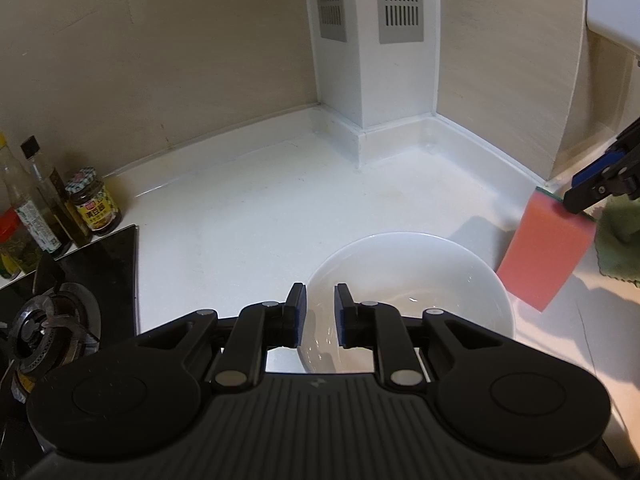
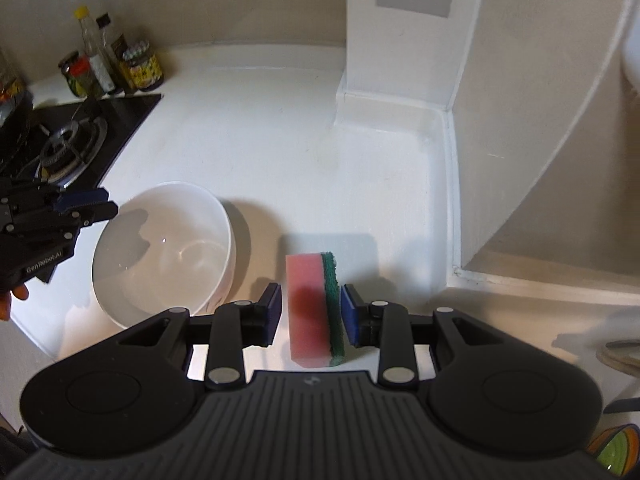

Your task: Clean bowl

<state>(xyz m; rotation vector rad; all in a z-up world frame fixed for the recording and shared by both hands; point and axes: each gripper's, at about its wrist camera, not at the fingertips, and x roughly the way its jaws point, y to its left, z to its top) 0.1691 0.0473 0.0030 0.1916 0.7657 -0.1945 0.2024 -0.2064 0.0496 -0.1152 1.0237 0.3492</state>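
Observation:
A white bowl (image 1: 412, 280) sits on the white counter (image 1: 248, 208), tilted toward the right; it also shows in the right wrist view (image 2: 168, 248). My left gripper (image 1: 320, 312) is shut on the bowl's left rim, one finger inside and one outside. My right gripper (image 2: 310, 316) is shut on a pink sponge (image 2: 306, 304) with a green scouring side, held just right of the bowl and above the counter. The sponge (image 1: 544, 252) and right gripper fingers (image 1: 588, 188) also appear at the right of the left wrist view.
A black gas hob (image 2: 80, 136) with a burner sits left of the bowl. Several sauce bottles and jars (image 1: 60, 208) stand at the back left. A white pillar (image 1: 384, 80) juts from the back wall. A green cloth (image 1: 616, 240) lies at far right.

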